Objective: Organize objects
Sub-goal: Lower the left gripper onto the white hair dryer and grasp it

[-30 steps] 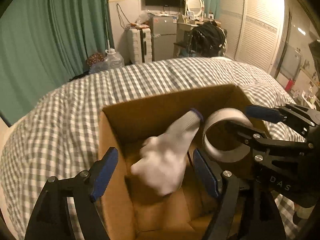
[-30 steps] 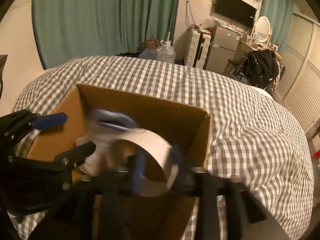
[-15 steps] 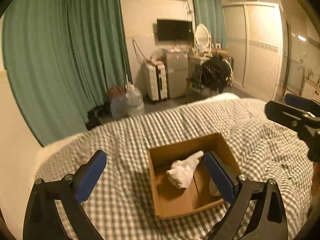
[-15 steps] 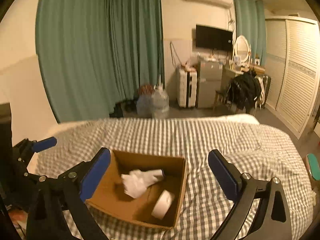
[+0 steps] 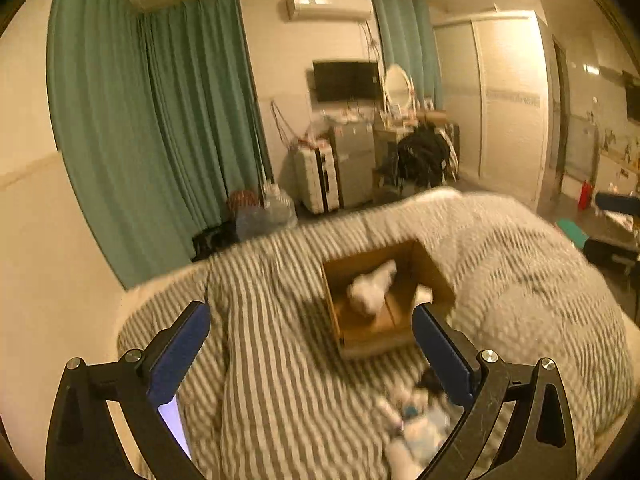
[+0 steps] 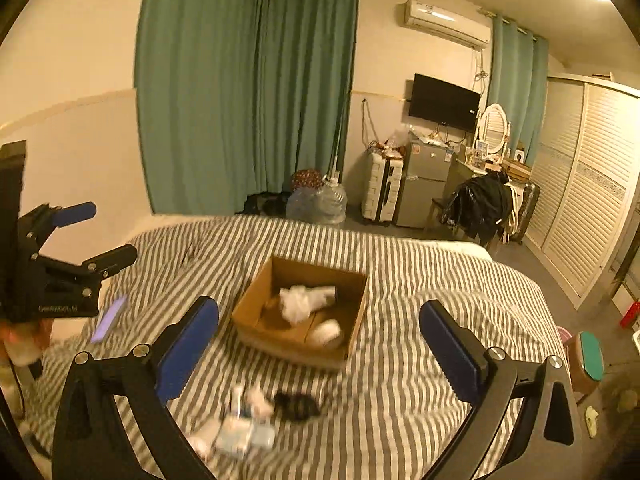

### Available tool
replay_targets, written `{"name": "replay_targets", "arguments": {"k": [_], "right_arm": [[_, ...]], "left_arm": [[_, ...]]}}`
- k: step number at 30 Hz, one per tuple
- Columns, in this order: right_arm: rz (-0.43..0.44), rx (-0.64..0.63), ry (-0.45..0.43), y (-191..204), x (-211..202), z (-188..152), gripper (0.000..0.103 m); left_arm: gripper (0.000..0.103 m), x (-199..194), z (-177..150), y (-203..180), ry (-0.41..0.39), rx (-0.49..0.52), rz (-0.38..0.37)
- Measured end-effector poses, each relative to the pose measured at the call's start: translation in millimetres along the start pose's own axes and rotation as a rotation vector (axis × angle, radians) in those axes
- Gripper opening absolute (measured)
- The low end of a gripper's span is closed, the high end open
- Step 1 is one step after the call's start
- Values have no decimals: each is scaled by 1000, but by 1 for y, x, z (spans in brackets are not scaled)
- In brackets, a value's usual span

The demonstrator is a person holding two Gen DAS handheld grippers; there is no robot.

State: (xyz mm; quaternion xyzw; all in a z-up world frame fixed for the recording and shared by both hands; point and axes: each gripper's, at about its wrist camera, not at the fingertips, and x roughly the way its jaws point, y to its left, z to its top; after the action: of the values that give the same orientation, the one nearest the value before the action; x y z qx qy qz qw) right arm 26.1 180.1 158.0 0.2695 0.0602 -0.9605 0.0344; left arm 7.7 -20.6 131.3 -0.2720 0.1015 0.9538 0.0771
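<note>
Tongs, two pairs: left gripper [image 5: 310, 346], lower centre of the left wrist view, jaws spread wide and holding nothing; right gripper [image 6: 318, 342], lower centre of the right wrist view, likewise wide and bare; both stand well above and back from the bedding, a position that reads as a survey between picks rather than a reach; the left pair also shows at the left edge of the right wrist view, clear of everything.

Bed [image 6: 440, 280], grey-and-white checked cover, fills the lower half of both views; serves as the sorting surface.

Cardboard box [image 6: 248, 304], open-topped, centre of frame in both views; evidently the collecting bin, set mid-bed within reach of either hand.

White glove [image 6: 306, 300], crumpled, lying inside the box toward its far side; already stowed.

Roll of white tape [image 6: 326, 332], inside the box at its near right corner, just beside the glove; already stowed.

Loose cluster [image 6: 256, 420], lower centre of the right wrist view, on the cover near the box's front wall: a dark bundle, small white pieces and a pale blue packet, too blurred to name closer; judged the remaining work, so the task appears partway done.

Phone [image 6: 109, 319], screen lit violet, flat on the cover at left centre, well apart from the box.
</note>
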Motion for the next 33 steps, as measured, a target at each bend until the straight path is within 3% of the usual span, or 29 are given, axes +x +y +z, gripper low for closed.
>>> {"name": "replay_targets", "arguments": {"k": [6, 12, 17, 22, 24, 26, 29, 33], "right_arm": [[-18, -20, 43, 12, -2, -66, 101], [-12, 48, 119, 21, 49, -136, 101], [3, 43, 237, 29, 90, -175, 101], [-1, 36, 275, 36, 108, -195, 101], [2, 36, 289, 38, 113, -198, 101], [2, 33, 296, 41, 116, -203, 101], [-1, 28, 301, 45, 119, -205, 101], [3, 21, 303, 50, 118, -204, 101]], "left_arm": [[103, 29, -84, -26, 118, -49, -16], [103, 72, -158, -63, 262, -94, -27], [103, 96, -207, -92, 411, -71, -111], [103, 110, -224, -106, 459, -33, -167], [96, 116, -229, -108, 472, -37, -201], [68, 119, -232, -109, 492, -44, -244], [68, 117, -233, -108, 484, -60, -278], [68, 97, -217, -91, 410, -113, -242]]}}
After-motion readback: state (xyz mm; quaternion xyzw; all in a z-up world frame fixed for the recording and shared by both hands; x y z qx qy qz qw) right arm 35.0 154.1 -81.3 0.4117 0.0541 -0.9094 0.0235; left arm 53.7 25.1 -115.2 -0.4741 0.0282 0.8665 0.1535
